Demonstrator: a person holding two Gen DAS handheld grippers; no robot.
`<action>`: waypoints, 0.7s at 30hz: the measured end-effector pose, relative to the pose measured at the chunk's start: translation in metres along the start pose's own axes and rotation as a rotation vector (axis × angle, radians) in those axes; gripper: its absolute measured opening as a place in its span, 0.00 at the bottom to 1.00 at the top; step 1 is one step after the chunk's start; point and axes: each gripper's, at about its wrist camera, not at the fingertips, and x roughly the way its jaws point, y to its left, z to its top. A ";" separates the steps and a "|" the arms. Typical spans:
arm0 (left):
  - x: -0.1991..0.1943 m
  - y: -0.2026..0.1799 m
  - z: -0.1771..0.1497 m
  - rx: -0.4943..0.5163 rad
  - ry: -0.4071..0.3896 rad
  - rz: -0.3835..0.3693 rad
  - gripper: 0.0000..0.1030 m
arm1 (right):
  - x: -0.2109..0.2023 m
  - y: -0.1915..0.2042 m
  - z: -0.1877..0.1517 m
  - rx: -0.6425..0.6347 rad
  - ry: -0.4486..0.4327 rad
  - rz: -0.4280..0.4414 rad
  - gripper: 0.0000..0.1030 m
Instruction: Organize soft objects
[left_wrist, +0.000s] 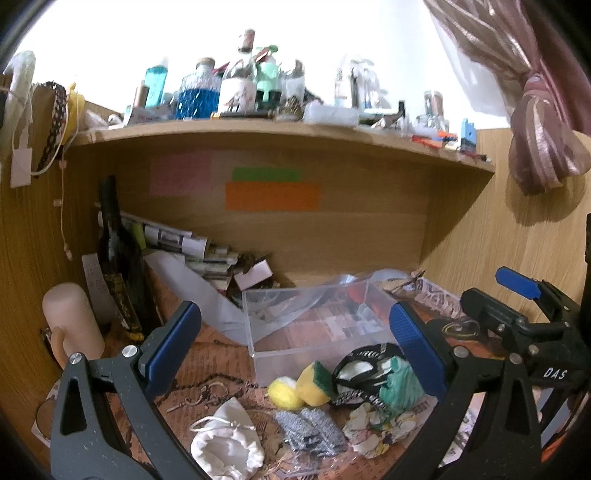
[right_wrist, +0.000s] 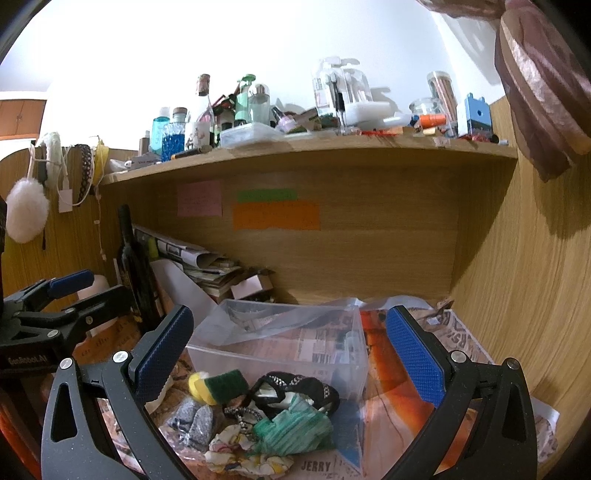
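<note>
A clear plastic box stands on the paper-covered desk. In front of it lies a pile of soft things: a yellow and green sponge, a yellow ball, a black and white pouch, a green cloth, a grey knit piece, a floral cloth and a white drawstring bag. My left gripper is open and empty above them. My right gripper is open and empty over the pile.
A dark bottle, stacked papers and a pink cylinder stand at the left. A cluttered shelf runs overhead. A wooden side wall closes the right. A curtain hangs at the right.
</note>
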 end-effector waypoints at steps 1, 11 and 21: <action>0.002 0.002 -0.002 -0.001 0.019 0.005 1.00 | 0.002 -0.001 -0.001 0.004 0.010 -0.001 1.00; 0.030 0.035 -0.047 -0.112 0.207 0.094 1.00 | 0.032 -0.020 -0.038 0.054 0.209 -0.005 1.00; 0.056 0.073 -0.100 -0.191 0.413 0.161 1.00 | 0.064 -0.031 -0.084 0.091 0.384 -0.007 1.00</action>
